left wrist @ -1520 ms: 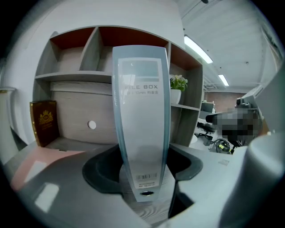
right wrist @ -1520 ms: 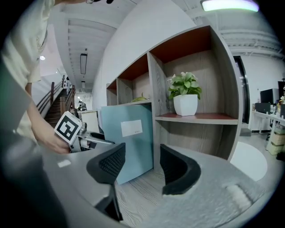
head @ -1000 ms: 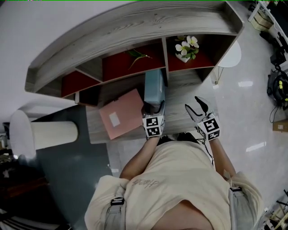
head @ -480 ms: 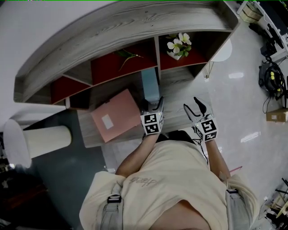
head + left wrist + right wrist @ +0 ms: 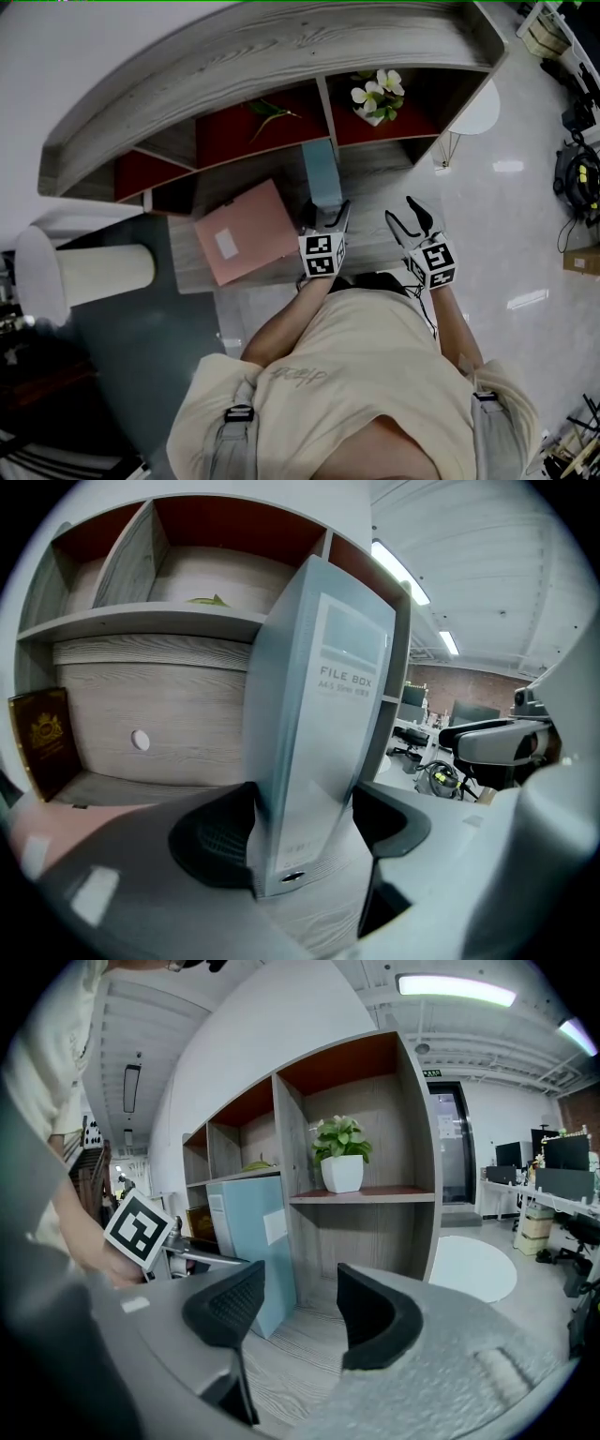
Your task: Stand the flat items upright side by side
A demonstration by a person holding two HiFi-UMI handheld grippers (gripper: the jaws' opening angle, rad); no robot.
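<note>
A pale blue file box stands upright on the wooden desk, in front of the shelf unit. My left gripper is at its near end with the box between the jaws. Those jaws have just been opening, and a thin gap shows at the right pad, so the left gripper stands open around it. A pink folder lies flat on the desk to the left. My right gripper hovers open and empty to the right of the box; nothing lies between the right gripper's pads.
A grey wooden shelf unit runs along the back of the desk, with a potted white flower in its right compartment. A dark book with a gold crest stands at the desk's back left. A white round stool is on the floor at the right.
The left gripper's jaws have spread a little at the standing file box. The box, the pink folder and the right gripper stay about where they were; the head view has shifted slightly.
</note>
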